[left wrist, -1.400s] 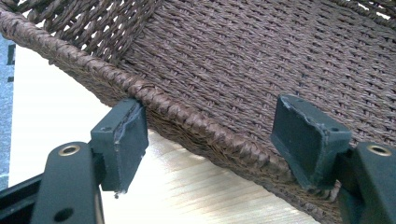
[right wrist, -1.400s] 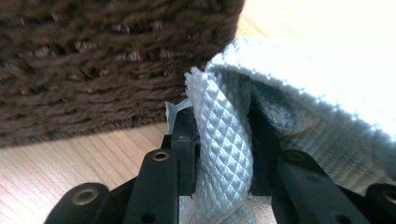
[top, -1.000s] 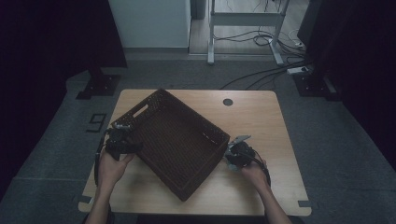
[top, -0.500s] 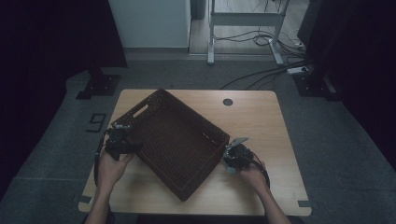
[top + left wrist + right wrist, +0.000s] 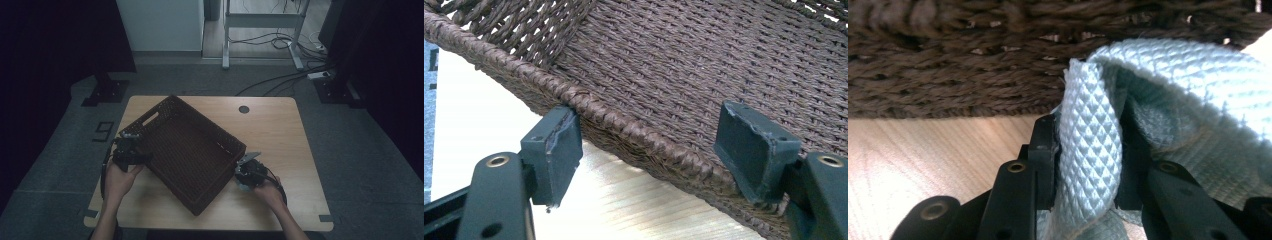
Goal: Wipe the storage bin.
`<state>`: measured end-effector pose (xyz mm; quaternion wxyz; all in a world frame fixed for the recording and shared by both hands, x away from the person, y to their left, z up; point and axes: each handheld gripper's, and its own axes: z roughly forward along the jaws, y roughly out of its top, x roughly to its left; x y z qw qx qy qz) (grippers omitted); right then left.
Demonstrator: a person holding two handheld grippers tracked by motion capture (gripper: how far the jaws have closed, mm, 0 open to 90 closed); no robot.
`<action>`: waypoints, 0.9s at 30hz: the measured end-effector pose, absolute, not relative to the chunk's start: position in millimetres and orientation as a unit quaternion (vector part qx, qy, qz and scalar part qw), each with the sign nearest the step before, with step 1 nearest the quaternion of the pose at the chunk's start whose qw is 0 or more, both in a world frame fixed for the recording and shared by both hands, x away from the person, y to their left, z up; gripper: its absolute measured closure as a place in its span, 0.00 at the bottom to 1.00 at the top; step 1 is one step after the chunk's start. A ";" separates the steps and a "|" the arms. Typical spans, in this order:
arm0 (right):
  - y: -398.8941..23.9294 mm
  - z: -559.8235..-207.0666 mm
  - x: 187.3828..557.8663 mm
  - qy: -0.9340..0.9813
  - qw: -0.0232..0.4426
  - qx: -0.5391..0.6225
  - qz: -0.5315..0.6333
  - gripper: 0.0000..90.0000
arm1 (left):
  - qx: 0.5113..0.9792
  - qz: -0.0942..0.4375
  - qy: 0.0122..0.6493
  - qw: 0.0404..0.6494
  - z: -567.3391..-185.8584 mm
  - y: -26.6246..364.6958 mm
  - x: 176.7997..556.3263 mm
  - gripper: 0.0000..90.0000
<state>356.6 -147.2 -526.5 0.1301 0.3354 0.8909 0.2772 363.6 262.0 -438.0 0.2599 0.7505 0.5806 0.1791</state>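
- My right gripper (image 5: 1088,165) is pinched on a folded pale-blue cloth (image 5: 1168,110) of diamond weave, just beside the basket (image 5: 187,150) wall.
- My left gripper (image 5: 649,145) stands wide, one jaw either side of the braided rim, not pressing.
- The dark woven basket lies skewed mid-table (image 5: 280,130); bare wood lies right.

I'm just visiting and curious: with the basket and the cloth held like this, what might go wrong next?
The left gripper straddles the wicker basket's rim with open jaws, so the basket could shift. The right gripper pinches only a fold of the light-blue cloth; it might slip out or snag on the weave.
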 end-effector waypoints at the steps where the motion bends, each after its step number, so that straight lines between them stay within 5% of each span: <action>1: -146.6 -526.4 355.7 0.892 0.131 0.334 0.276 0.75 | 0.751 0.179 0.580 0.260 -438.0 262.1 363.6 0.30; 27: -122.4 -523.9 322.8 0.909 0.100 0.286 0.287 0.76 | 0.751 0.180 0.580 0.259 -438.1 262.0 363.2 0.30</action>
